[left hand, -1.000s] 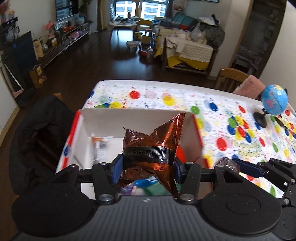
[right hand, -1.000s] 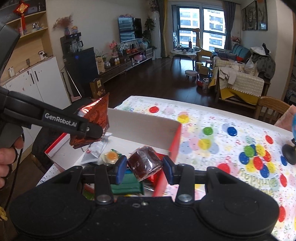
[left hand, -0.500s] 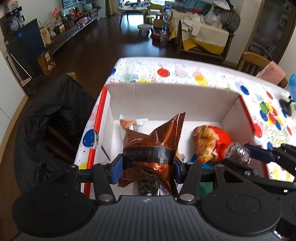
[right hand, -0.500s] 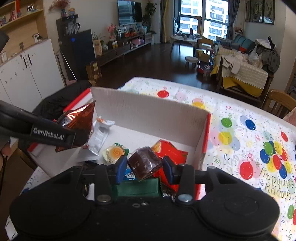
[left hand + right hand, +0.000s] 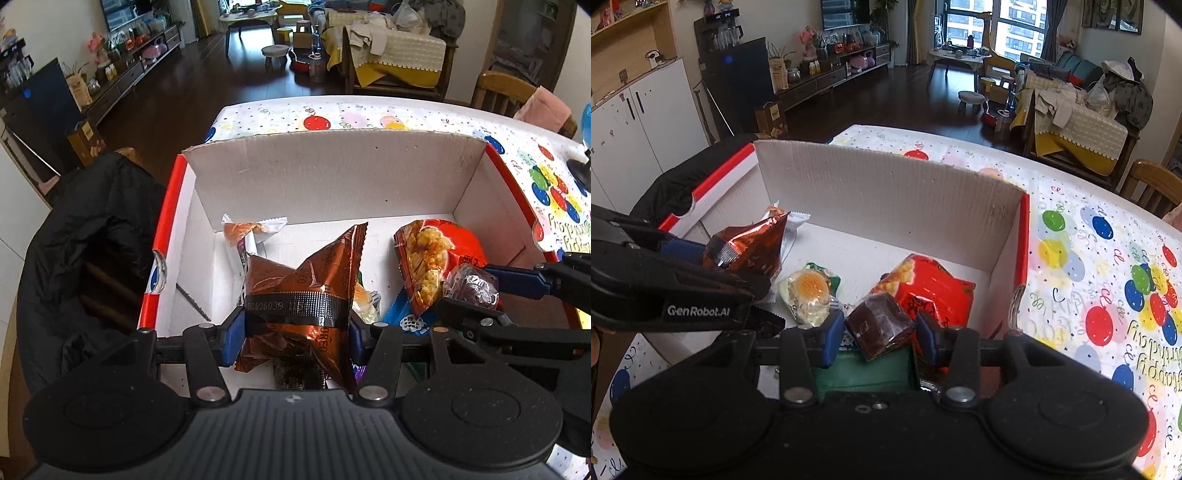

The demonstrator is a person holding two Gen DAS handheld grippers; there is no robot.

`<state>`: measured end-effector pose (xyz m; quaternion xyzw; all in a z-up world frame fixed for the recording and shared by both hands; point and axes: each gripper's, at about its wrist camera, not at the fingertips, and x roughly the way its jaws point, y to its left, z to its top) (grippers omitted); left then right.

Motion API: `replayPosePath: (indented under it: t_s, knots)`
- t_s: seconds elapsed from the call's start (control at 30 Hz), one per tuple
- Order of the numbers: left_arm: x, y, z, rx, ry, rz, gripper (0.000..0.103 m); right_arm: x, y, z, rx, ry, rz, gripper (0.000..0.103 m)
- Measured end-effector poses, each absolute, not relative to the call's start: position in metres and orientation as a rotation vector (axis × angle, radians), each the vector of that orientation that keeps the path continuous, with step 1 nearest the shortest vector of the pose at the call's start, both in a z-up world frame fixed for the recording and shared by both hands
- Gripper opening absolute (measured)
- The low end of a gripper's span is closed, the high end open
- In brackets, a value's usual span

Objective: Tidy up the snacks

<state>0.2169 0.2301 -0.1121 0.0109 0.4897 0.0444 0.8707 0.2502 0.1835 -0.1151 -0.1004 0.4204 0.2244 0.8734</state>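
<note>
copper-brown foil, crimped along a black seal band, marks the snack packet (image 5: 303, 291) clamped between the blue pads of the left gripper (image 5: 297, 332); the jaws stand at a middling width, pressed on the packet's two side edges, so its long axis runs away from the fingers and its far corner points toward the back wall of the cardboard box (image 5: 332, 173). the right gripper (image 5: 881, 330) has its jaws narrower, closed on a small dark brown cake in clear wrap (image 5: 879, 325), squarish, with no marked long axis. both loads hang above the open box, inside its rim and not yet on its floor. taking the box as landmark: the foil packet hangs over its left half, just in front of a white-wrapped pastry (image 5: 247, 230) that lies by the back-left corner; the brown cake hangs over its right half, directly above a red snack bag (image 5: 931, 290) and beside an egg-printed packet (image 5: 809, 291) at mid-floor. a blue wrapper (image 5: 404, 317) lies toward the near wall. the box stands on a balloon-print tablecloth (image 5: 1108, 295). judged from this layout, the coming move is a release: each item lies straight below its own fingers' hold, with free floor nearer the left gripper's load than the right's, whose drop would land on the red bag.
</note>
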Motion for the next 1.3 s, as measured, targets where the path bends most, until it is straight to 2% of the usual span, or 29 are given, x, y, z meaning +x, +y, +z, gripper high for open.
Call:
replayPosePath:
  t_s: [0.23, 0.47, 0.53, 0.77, 0.87, 0.9, 1.0, 1.1, 1.23, 1.3]
  knots:
    - [0.219, 0.225, -0.113, 0.04, 1.031, 0.09, 0.055, 0.248, 0.182, -0.115, -0.201, 0.88, 0.48, 0.042]
    - [0.209, 0.226, -0.102, 0.019, 1.0, 0.076, 0.057, 0.239, 0.176, -0.104, -0.183, 0.85, 0.478, 0.054]
    - [0.205, 0.226, -0.097, 0.011, 0.984, 0.074, 0.061, 0.235, 0.172, -0.1, -0.17, 0.836, 0.472, 0.058]
    - [0.184, 0.227, -0.071, -0.016, 0.914, 0.066, 0.067, 0.215, 0.158, -0.079, -0.124, 0.774, 0.463, 0.076]
    - [0.174, 0.227, -0.059, -0.025, 0.885, 0.067, 0.077, 0.204, 0.151, -0.069, -0.097, 0.742, 0.449, 0.084]
    - [0.17, 0.228, -0.055, -0.033, 0.877, 0.064, 0.081, 0.2, 0.149, -0.066, -0.089, 0.731, 0.446, 0.085]
    - [0.158, 0.23, -0.044, -0.056, 0.846, 0.055, 0.081, 0.189, 0.143, -0.057, -0.062, 0.695, 0.445, 0.087]
    - [0.146, 0.231, -0.034, -0.072, 0.818, 0.041, 0.087, 0.176, 0.136, -0.048, -0.022, 0.645, 0.436, 0.095]
    - [0.131, 0.232, -0.024, -0.094, 0.786, 0.016, 0.091, 0.163, 0.131, -0.036, 0.025, 0.611, 0.423, 0.095]
    - [0.125, 0.233, -0.02, -0.11, 0.778, 0.002, 0.093, 0.158, 0.128, -0.031, 0.043, 0.594, 0.41, 0.103]
